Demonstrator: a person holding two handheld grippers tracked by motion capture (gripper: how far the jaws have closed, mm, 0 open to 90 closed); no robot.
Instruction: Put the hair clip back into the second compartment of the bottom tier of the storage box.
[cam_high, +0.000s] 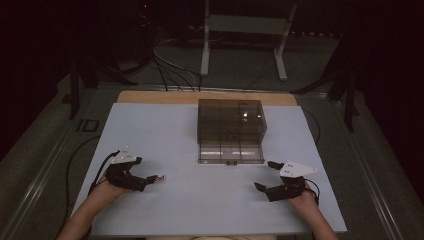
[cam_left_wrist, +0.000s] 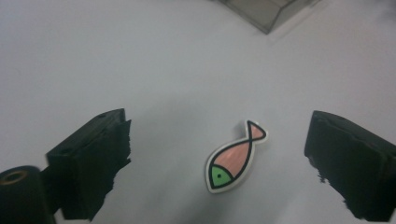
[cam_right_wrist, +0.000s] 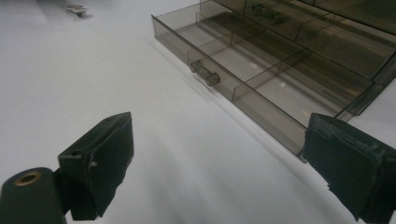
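Item: small flat fish-shaped piece (cam_left_wrist: 236, 157), pink body, green head, black outline on white — laid flat on the pale table sheet (cam_high: 200, 200), left of and nearer the person than the smoked clear plastic drawer box (cam_high: 230, 120).

Left gripper (cam_left_wrist: 217, 163): lowered over the fish, which is framed between the jaws; the pads are spread and nothing is touched, so a pickup is judged to be prepared. The left hand (cam_high: 107, 192) is rested low on the sheet, gripper angled toward the box.

Box drawer (cam_right_wrist: 261, 88): drawn out toward the person, compartments exposed — presumably kept ready to receive the piece.

Right gripper (cam_right_wrist: 217, 163): held wide and empty, to the right of the drawer front and nearer the person.
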